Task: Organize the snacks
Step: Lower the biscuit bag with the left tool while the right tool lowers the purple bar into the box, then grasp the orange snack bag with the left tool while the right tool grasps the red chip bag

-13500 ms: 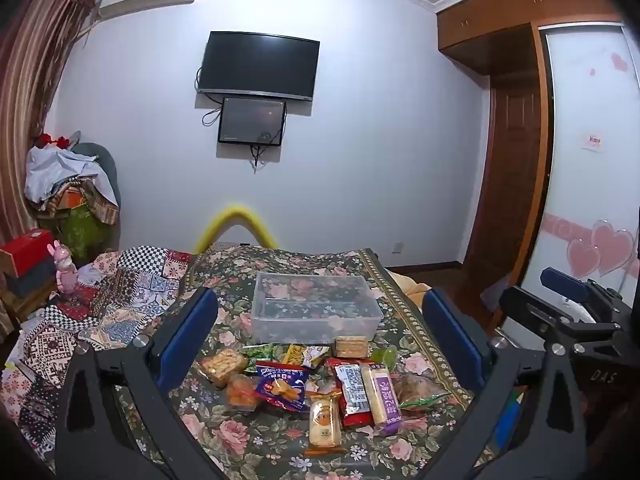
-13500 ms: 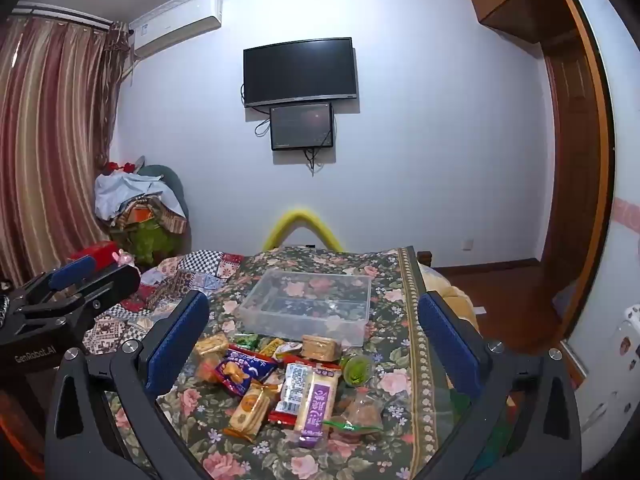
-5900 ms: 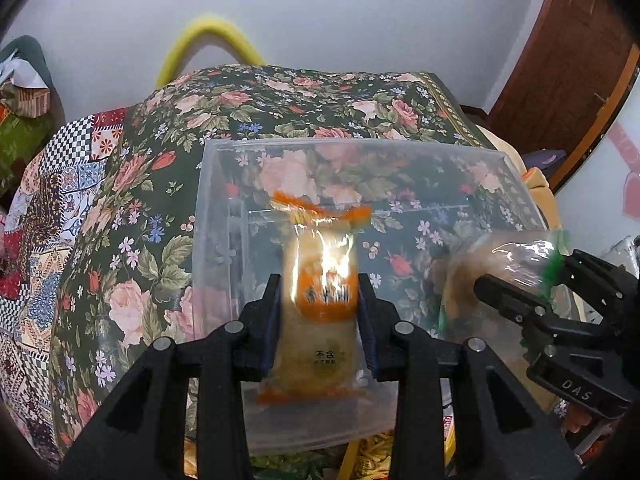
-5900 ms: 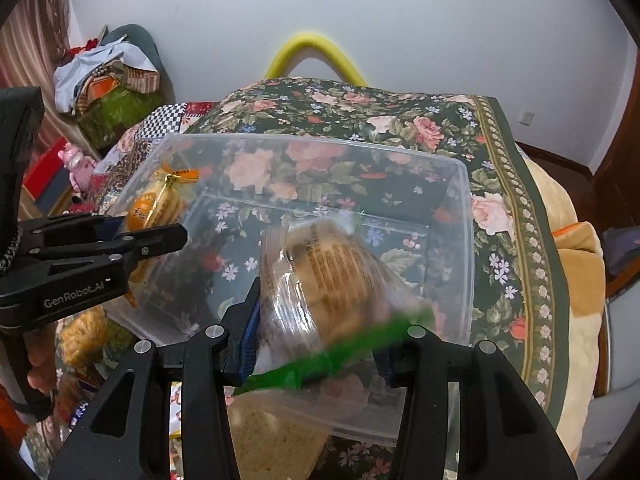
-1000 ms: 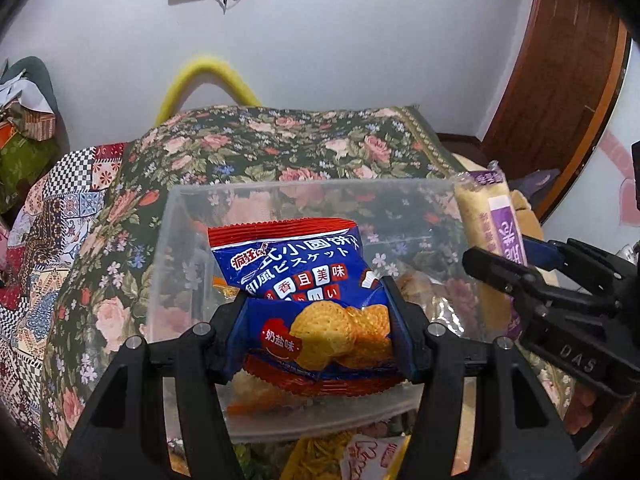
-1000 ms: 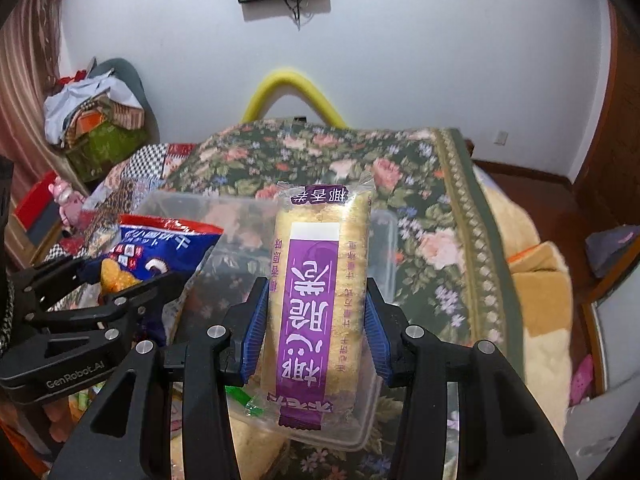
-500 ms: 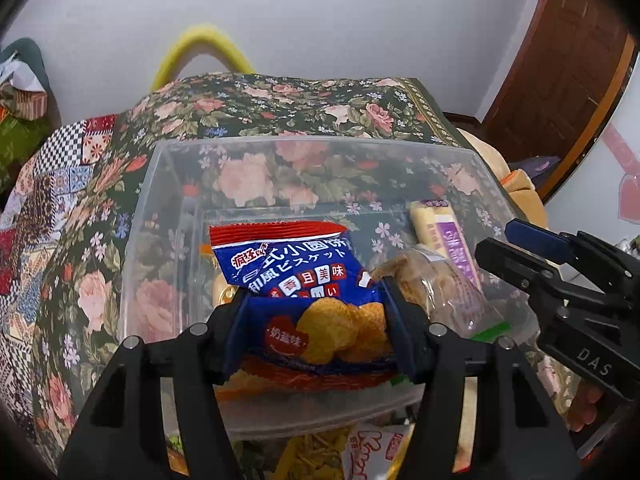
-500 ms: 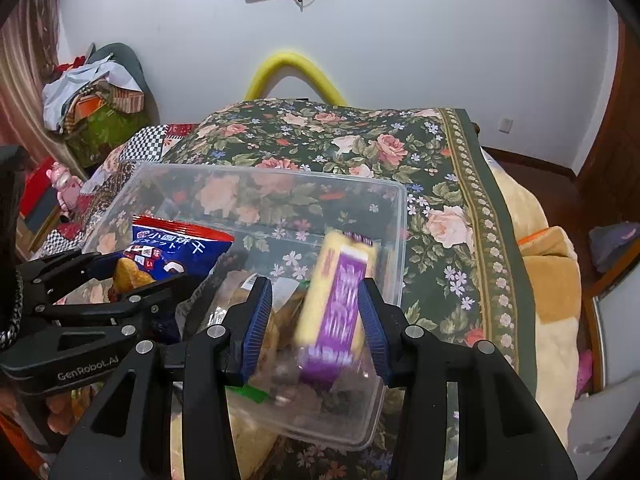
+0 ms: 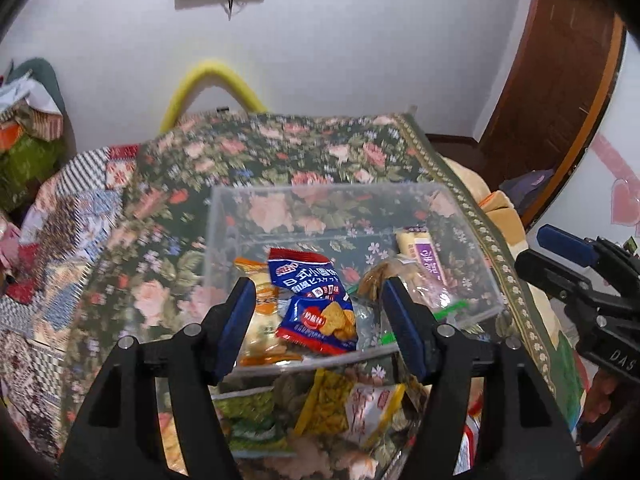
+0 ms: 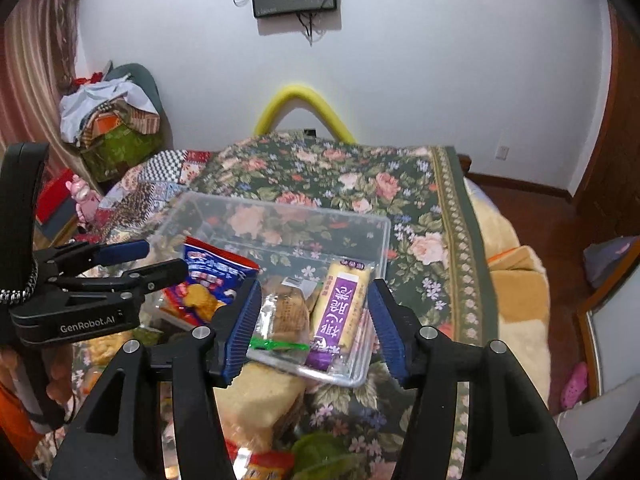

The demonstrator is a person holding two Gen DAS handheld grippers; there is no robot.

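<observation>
A clear plastic box stands on the floral cloth. Inside lie a blue-and-red biscuit bag, an orange-wrapped cake, a clear bag of brown biscuits with a green strip and a purple-labelled yellow bar. My left gripper hangs above the box's near side, its jaws opening, pads clear of the biscuit bag. My right gripper is over the box's right end, jaws opening, the bar lying free below them.
Loose snack packets lie on the cloth in front of the box, among them a bread pack and a green item. A yellow foam arch stands at the far end. A quilt is on the left.
Both grippers have let go and drawn back and up from the box. The biscuit bag and the purple bar now lie inside it, no longer pinched.
</observation>
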